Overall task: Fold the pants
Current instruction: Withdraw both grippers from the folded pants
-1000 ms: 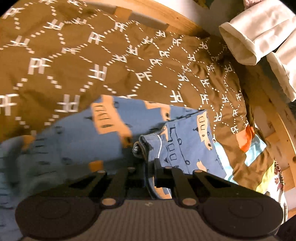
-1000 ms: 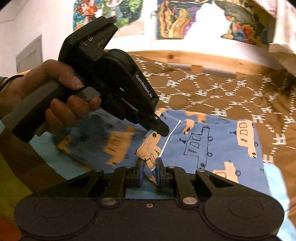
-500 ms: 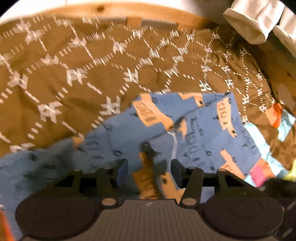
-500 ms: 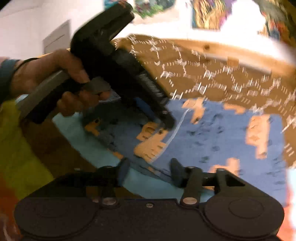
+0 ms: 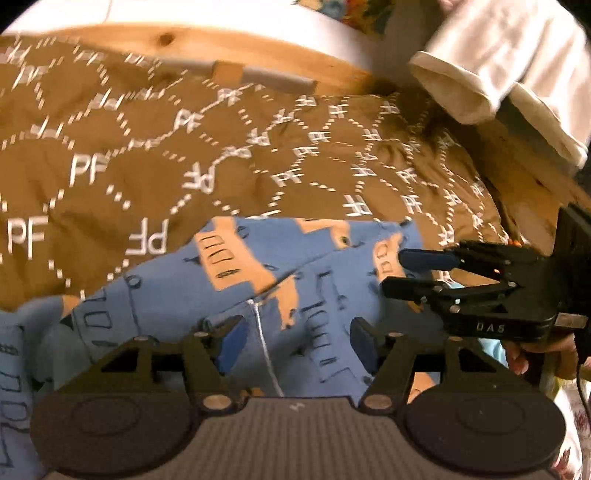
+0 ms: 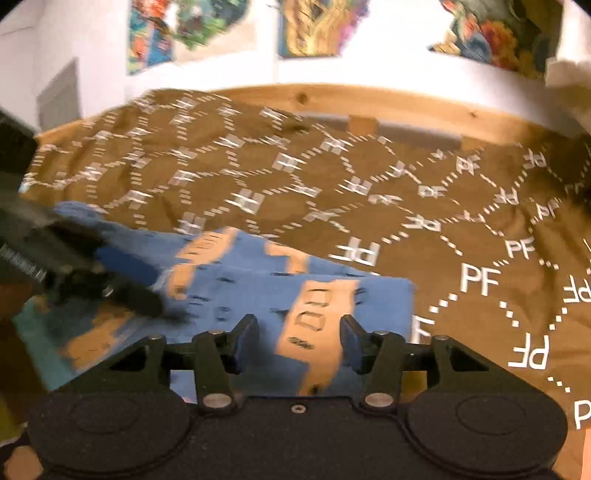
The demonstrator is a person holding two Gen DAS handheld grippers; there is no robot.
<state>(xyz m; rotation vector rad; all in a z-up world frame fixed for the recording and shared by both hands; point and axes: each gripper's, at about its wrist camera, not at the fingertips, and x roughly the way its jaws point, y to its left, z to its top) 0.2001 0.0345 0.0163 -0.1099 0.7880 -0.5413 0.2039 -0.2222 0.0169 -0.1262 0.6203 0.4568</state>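
The blue pants (image 5: 288, 295) with orange vehicle prints lie folded on the brown "PF" patterned blanket (image 5: 147, 147). My left gripper (image 5: 297, 338) is open and empty just above the pants. My right gripper (image 6: 299, 338) is open and empty over the pants (image 6: 295, 291) near their right edge. The right gripper also shows at the right of the left wrist view (image 5: 402, 271), jaws open. The left gripper shows blurred at the left of the right wrist view (image 6: 147, 291).
A wooden bed rail (image 5: 258, 48) runs along the back. White cloth (image 5: 498, 66) hangs at the upper right. A light blue sheet (image 6: 40, 339) lies under the pants at the left. Colourful pictures (image 6: 317, 26) hang on the wall behind.
Both grippers have opened and let go of the pants' folded edge, which now lies flat. Both have drawn back slightly and the right gripper has swung to the right.
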